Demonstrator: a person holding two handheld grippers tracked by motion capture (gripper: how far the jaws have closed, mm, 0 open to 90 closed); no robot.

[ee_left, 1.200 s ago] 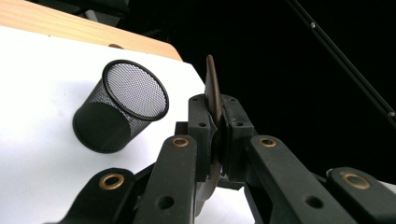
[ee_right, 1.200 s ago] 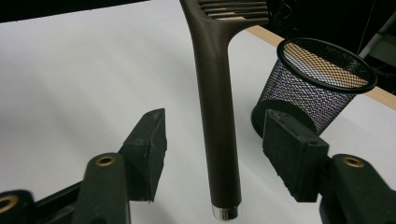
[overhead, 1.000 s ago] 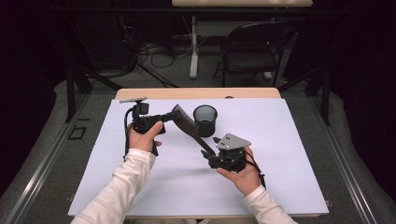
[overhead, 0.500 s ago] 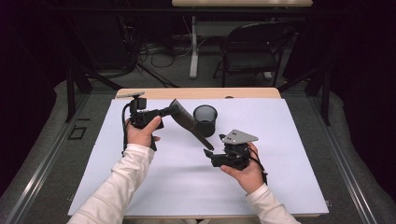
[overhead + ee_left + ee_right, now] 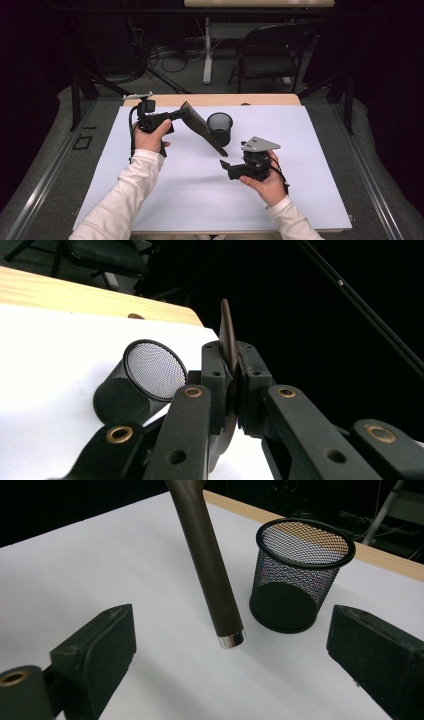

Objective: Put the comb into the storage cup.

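My left tool (image 5: 186,113) pinches the spatula (image 5: 202,128) by its blade alone, right tool (image 5: 224,165) just spread off the handle; it may swing into the mesh cup (image 5: 220,128).

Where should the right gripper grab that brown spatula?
Probably on the round handle just above its silver cap, from the near side: that end hangs free, sloping toward the right gripper, whose jaws have just been opening, empty. The left gripper clamps the flat blade.
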